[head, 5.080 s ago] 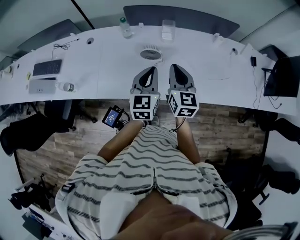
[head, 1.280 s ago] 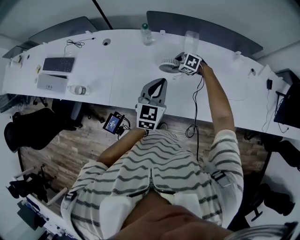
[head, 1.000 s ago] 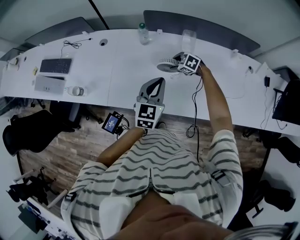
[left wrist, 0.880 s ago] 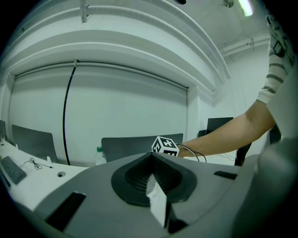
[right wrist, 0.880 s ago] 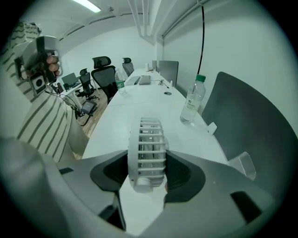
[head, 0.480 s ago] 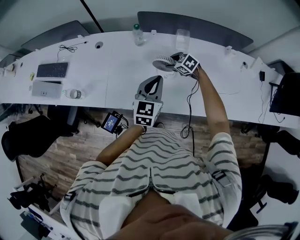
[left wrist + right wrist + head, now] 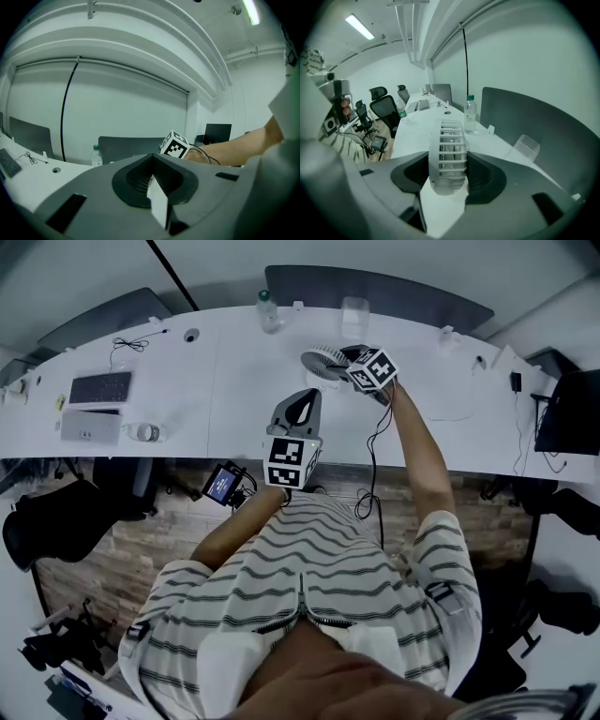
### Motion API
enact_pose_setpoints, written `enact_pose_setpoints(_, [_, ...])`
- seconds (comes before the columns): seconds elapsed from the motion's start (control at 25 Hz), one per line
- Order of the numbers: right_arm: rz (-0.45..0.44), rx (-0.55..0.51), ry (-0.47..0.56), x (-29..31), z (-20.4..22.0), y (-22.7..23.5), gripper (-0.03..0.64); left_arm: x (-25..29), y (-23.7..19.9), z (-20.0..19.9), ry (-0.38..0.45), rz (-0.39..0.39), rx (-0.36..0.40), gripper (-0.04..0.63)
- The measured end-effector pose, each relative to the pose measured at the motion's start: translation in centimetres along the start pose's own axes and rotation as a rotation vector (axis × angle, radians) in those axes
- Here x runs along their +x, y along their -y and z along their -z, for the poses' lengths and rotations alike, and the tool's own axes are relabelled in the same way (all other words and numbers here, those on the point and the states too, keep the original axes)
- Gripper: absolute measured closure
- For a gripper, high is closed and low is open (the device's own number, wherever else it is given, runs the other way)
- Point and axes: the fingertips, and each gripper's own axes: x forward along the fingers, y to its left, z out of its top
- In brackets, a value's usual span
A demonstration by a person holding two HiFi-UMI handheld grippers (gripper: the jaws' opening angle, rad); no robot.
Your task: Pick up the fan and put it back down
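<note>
The fan (image 7: 322,360) is a small white round one with a slatted grille, out over the white desk (image 7: 225,381). My right gripper (image 7: 354,363) is reached out to it and shut on its rim. In the right gripper view the fan (image 7: 449,149) stands edge-on between the dark pads (image 7: 483,176), with the gripper (image 7: 447,174) clamped on its lower part. I cannot tell whether the fan touches the desk. My left gripper (image 7: 298,412) hangs shut and empty over the desk's front edge; in its own view the left gripper (image 7: 152,177) shows the jaws closed together.
A water bottle (image 7: 266,310) and a clear cup (image 7: 354,315) stand at the back of the desk by a grey partition (image 7: 375,292). A keyboard (image 7: 100,387) lies far left. A dark monitor (image 7: 567,413) is at the right end. Office chairs (image 7: 386,110) stand beyond the desk.
Five seconds ago both grippers hung near the front edge and the fan stood free. The right gripper has since reached out and closed on it; over the last second it keeps hold.
</note>
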Motion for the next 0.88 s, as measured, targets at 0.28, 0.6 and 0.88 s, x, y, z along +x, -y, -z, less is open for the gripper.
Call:
enact_pose_setpoints(0.28, [0.114, 0.116, 0.096, -2.3, -1.1, 0.3, 0.393, -0.2, 0.4, -0.2, 0.007, 0.002, 0.001, 0.588])
enact_pose_setpoints(0.6, [0.239, 0.222, 0.195, -4.1, -1.7, 0.0, 0.393, -0.6, 1.0, -0.1, 0.01, 0.008, 0.002, 0.588])
enact_pose_setpoints(0.88, [0.357, 0.317, 0.313, -6.6, -3.0, -0.2, 0.393, -0.7, 1.3, -0.8, 0.027, 0.003, 0.013, 0.588])
